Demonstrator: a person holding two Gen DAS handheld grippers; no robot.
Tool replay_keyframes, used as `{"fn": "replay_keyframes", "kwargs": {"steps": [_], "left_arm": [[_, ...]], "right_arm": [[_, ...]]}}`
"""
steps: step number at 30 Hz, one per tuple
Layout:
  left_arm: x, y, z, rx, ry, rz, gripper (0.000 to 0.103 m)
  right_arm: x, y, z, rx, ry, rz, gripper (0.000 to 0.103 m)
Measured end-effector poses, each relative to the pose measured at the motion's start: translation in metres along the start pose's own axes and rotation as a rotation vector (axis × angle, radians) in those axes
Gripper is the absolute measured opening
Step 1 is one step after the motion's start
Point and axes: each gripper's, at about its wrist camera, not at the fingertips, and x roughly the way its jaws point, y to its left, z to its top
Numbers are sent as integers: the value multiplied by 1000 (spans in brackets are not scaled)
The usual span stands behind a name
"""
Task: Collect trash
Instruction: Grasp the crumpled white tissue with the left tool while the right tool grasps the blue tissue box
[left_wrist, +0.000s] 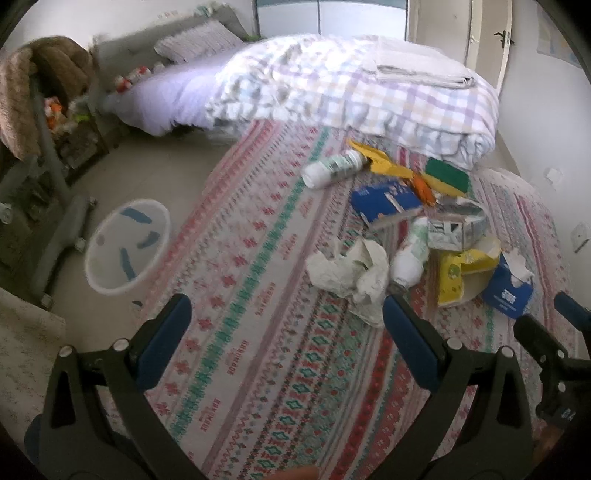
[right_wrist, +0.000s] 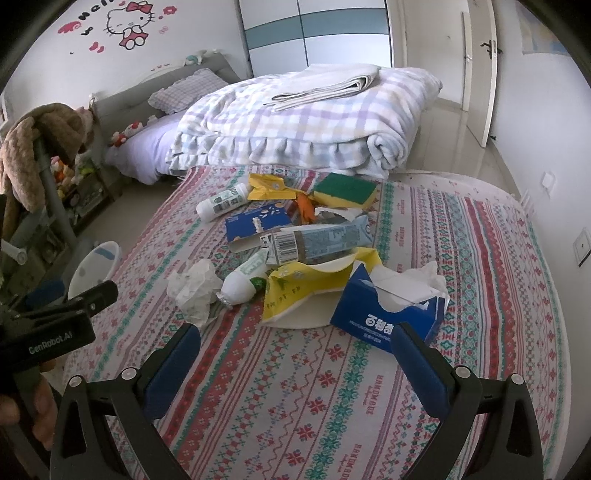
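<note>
Trash sits in a loose heap on the patterned bedspread (left_wrist: 258, 280), and your left wrist view shows it up and to the right of your left gripper (left_wrist: 286, 321), whose fingers are spread wide and hold nothing. The crumpled paper (left_wrist: 351, 269) is the nearest piece, just beyond the right finger; behind it lie a white bottle (left_wrist: 408, 254), a blue box (left_wrist: 384, 199) and a yellow bag (left_wrist: 461, 273). The white bin (left_wrist: 127, 245) stands on the floor to the left, off the bed's edge. If you close now you catch only cloth, because nothing lies between the fingers. The view is smeared, so a fast reach may miss the paper.

From your right wrist view, your right gripper (right_wrist: 295, 354) is likewise wide open and empty over the bedspread. The blue tissue box (right_wrist: 384, 314) lies just past its right finger, touching the yellow bag. A carton (right_wrist: 314, 240) rests across the heap, with a sponge (right_wrist: 345, 190) and a second bottle (right_wrist: 221, 201) farther back. Pull the bag and the carton may slide off. The bin is half hidden behind the bed's edge, so a drop from here could land on the floor.
</note>
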Motion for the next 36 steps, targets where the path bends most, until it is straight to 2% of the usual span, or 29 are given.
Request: {"fn": "replay_keyframes", "kwargs": {"steps": [2,5,10,14,16,18,22,26,30,36], "left_arm": [[9,7,6,-19,53,-73,103],[20,16,17,-40,70,-112,103],[45,21,23,-124,162,-252,102],[58,-1,20,-118,217,-372,97],[60,-12,21,-97,221,-380,91],[65,-26,21,-56,218,-368,75],[79,-52,15,38,228,-342,58],[97,-58,7,63,264,-308,21],[91,-49,9,36,243,-332,19],[73,-25,11,-29,227,-411,19]], "right_arm": [[1,-8,3,17,-1,-12,103],[4,-31,6,100,8,-36,103],[13,-86,3,361,55,-40,103],[19,-114,-4,532,82,8,103],[22,-121,-6,583,88,35,103],[25,-126,-6,614,91,33,103],[33,-130,-3,621,103,6,103],[48,-130,0,631,130,7,103],[61,-135,-2,663,148,-19,103],[66,-140,-2,690,136,-41,103]]}}
